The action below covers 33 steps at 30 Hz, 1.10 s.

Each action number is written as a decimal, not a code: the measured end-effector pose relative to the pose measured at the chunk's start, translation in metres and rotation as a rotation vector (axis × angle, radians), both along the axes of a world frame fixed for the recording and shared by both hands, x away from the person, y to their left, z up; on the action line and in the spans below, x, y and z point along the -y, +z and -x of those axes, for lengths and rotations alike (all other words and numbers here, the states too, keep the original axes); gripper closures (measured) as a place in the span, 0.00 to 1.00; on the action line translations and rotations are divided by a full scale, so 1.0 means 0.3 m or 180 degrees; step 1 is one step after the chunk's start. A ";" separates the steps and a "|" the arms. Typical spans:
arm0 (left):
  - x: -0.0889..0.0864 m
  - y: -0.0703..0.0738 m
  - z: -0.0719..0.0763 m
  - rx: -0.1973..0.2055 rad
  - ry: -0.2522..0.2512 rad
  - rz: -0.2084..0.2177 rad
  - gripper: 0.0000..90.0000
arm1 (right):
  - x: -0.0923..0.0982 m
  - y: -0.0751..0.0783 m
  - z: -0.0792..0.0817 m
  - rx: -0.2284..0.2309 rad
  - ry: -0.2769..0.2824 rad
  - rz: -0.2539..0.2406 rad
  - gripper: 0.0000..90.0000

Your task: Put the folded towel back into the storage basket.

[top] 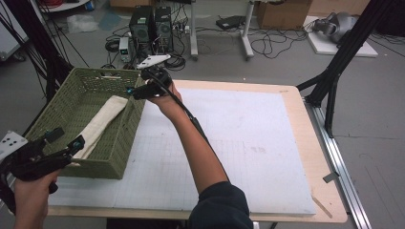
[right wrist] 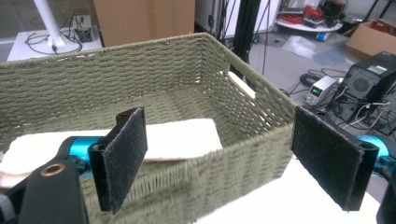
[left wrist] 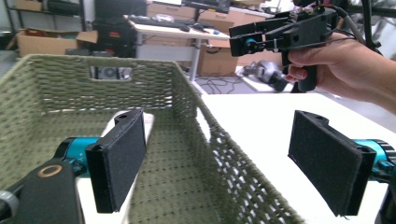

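At the left edge of the high view, the left gripper (top: 64,140) is held in the person's left hand (top: 29,198) at the near corner of a green woven basket (top: 57,113). Its jaws stand spread wide with nothing between them. In the left gripper view they straddle the basket's near right wall: one black pad hangs over the inside of the basket (left wrist: 187,154), the other over the white table surface outside it, and neither pad touches the weave.

The basket sits on the left part of the table (top: 296,102), on a white gridded mat (top: 239,138). Inside it lies a folded cream cloth (top: 101,121), stretched lengthwise along the basket floor near the right wall. A cut-out handle shows in the far wall. In the left gripper view the cloth (left wrist: 152,122) lies just behind the left pad, and in the right gripper view the cloth (right wrist: 180,135) lies flat on the basket floor, behind the wall nearest the camera.

Further right, the right gripper (top: 138,90) hovers at the basket's far right corner, held in the right hand (top: 165,98), whose forearm crosses the mat from the bottom of the view. Its jaws are spread wide as well and hold nothing. In the right gripper view they frame the basket (right wrist: 140,70) from outside, clear of the rim and of the cloth. The left gripper view shows this right gripper (left wrist: 240,39) in the air above the table, well apart from the cloth.

Beyond the table, computer towers (top: 152,26) and cables lie on the grey floor.
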<state>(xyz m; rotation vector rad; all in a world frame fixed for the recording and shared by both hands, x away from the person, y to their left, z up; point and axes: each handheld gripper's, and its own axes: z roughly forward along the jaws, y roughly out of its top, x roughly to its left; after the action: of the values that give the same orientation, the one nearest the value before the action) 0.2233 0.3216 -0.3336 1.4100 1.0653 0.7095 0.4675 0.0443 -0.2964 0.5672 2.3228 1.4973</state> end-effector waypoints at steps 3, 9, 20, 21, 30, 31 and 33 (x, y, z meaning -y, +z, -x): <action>0.017 -0.001 -0.010 0.0023 -0.0042 0.0016 0.21 | 0.046 0.003 0.013 0.0009 -0.0035 0.0004 0.19; 0.048 0.002 -0.031 0.0048 -0.0165 0.0031 0.21 | 0.141 0.000 0.047 0.0000 -0.0094 0.0026 0.19; 0.126 0.001 -0.084 0.0047 -0.0458 -0.0016 0.21 | 0.355 -0.016 0.105 0.0015 -0.0324 -0.0041 0.19; 0.134 0.001 -0.089 0.0048 -0.0492 -0.0020 0.21 | 0.370 -0.019 0.110 0.0018 -0.0337 -0.0031 0.19; 0.223 0.009 -0.120 0.0104 -0.0740 -0.0091 0.21 | 0.511 -0.046 0.168 -0.0026 -0.0483 0.0034 0.18; 0.232 0.010 -0.123 0.0107 -0.0765 -0.0079 0.21 | 0.530 -0.048 0.176 -0.0029 -0.0509 0.0049 0.18; 0.248 0.011 -0.128 0.0083 -0.0821 -0.0054 0.21 | 0.568 -0.053 0.192 -0.0041 -0.0571 0.0051 0.18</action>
<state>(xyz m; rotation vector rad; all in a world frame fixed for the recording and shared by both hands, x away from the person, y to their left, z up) 0.2618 0.2471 -0.3305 1.5151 0.8392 0.5487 0.4098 -0.1261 -0.3124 0.7610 2.2249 1.3955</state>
